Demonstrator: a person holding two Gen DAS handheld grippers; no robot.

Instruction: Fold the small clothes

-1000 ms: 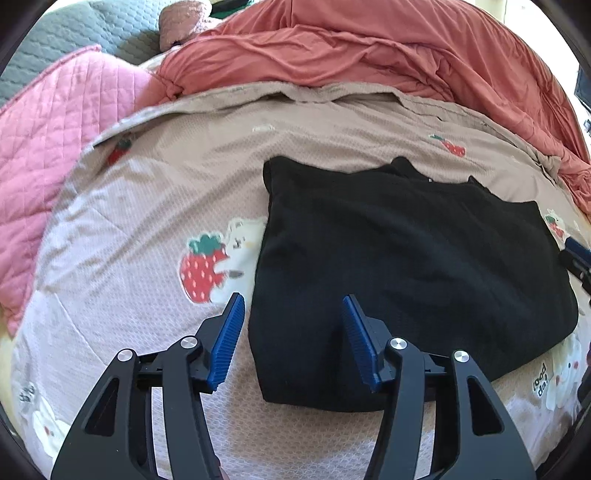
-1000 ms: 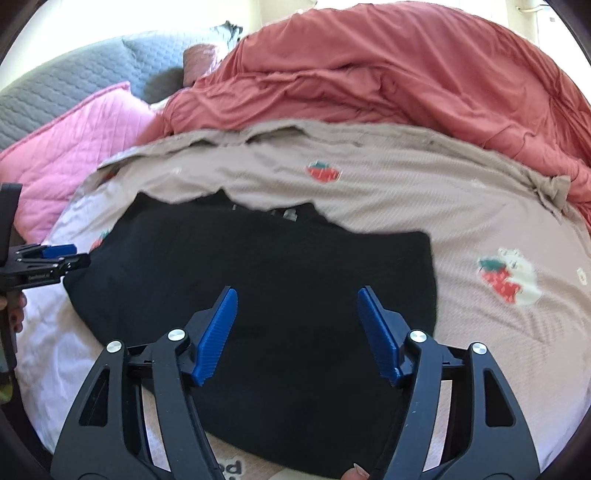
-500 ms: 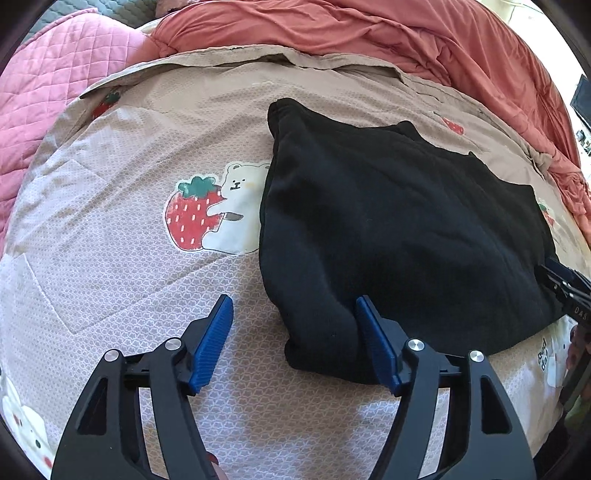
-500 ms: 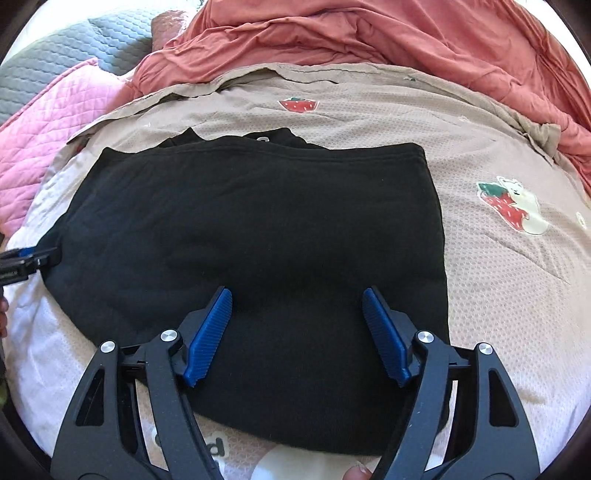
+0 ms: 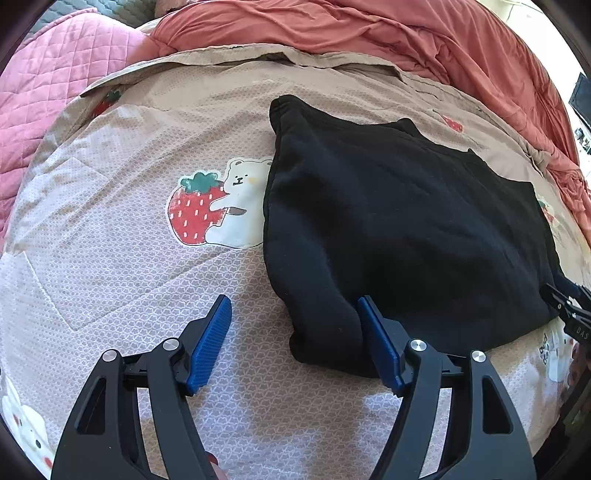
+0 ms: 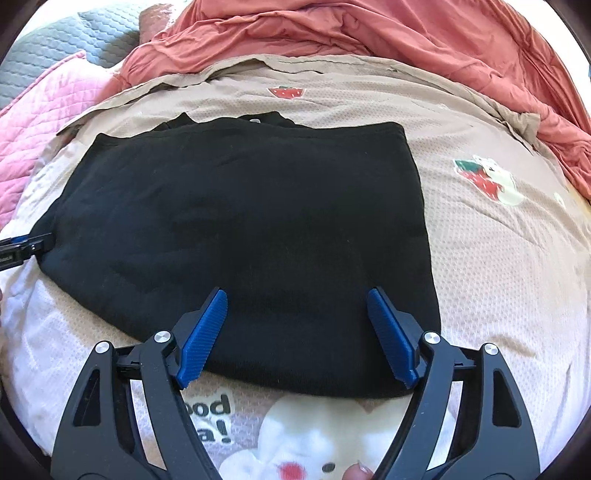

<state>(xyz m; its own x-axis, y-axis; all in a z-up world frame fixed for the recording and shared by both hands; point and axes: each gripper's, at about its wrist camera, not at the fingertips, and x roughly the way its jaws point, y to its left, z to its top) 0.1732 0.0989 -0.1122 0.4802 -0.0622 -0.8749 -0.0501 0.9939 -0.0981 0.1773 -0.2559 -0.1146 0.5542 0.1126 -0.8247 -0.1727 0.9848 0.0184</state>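
Both my grippers stood spread wide, grasping nothing: my left gripper point(image 5: 293, 315) at the near left corner of the folded black garment point(image 5: 399, 221), my right gripper point(image 6: 297, 308) over its near edge, on the beige strawberry-print bedspread point(image 5: 129, 258)

Strawberry-print bedsheet point(image 5: 147, 277), rumpled coral duvet point(image 6: 369, 33), pink quilt point(image 5: 48, 81), daylight

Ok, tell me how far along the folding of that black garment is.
Done: the black garment lies doubled on the strawberry-print bedsheet, an under layer peeking out at its far edge. In hand: nothing; the left gripper straddles its near-left corner, the right gripper is over its near edge, both open. Left: probably at least one more fold.
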